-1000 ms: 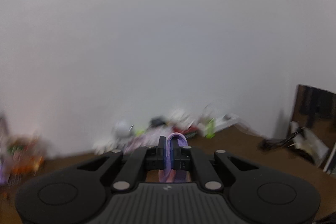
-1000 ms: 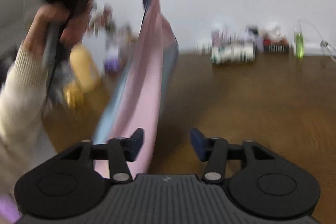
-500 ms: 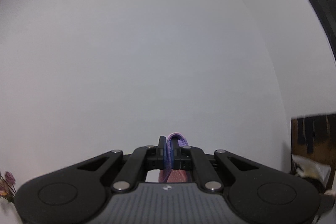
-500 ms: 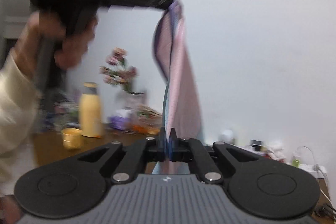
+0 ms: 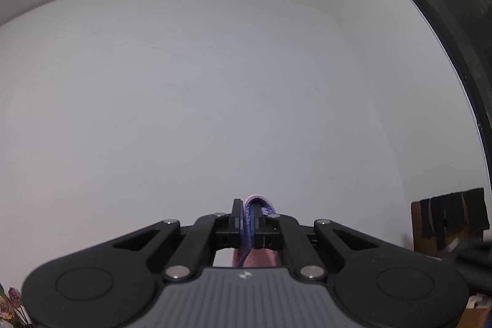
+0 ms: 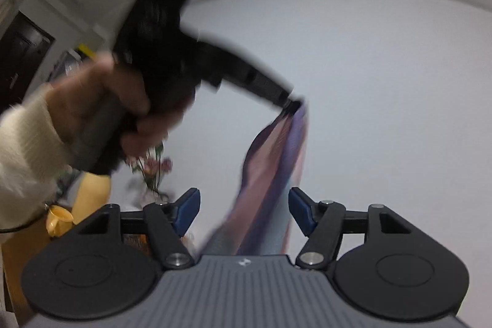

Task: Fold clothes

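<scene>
- Since half a second ago the right gripper point(image 6: 244, 212) has let go: its blue pads, then pinched on the cloth, now stand spread, with the garment point(image 6: 270, 183) hanging between them, whether touching I cannot tell.
- The left gripper point(image 5: 250, 220) is pressed together on a purple hem of the garment point(image 5: 259, 203), as it was a second ago, and has tilted up from the cluttered surface to bare wall.
- Progress, as a judgement: the garment hangs in the air from one corner, at 12 o'clock from the right gripper; no fold shows, and laying it flat looks yet to come.
- Only the right wrist view shows the hand point(image 6: 123, 109), cream sleeve point(image 6: 21, 152), the cloth's hanging length, the yellow bottle point(image 6: 92, 189) and flowers point(image 6: 153, 168) at 9 o'clock; the left view shows the pinch up close.
</scene>
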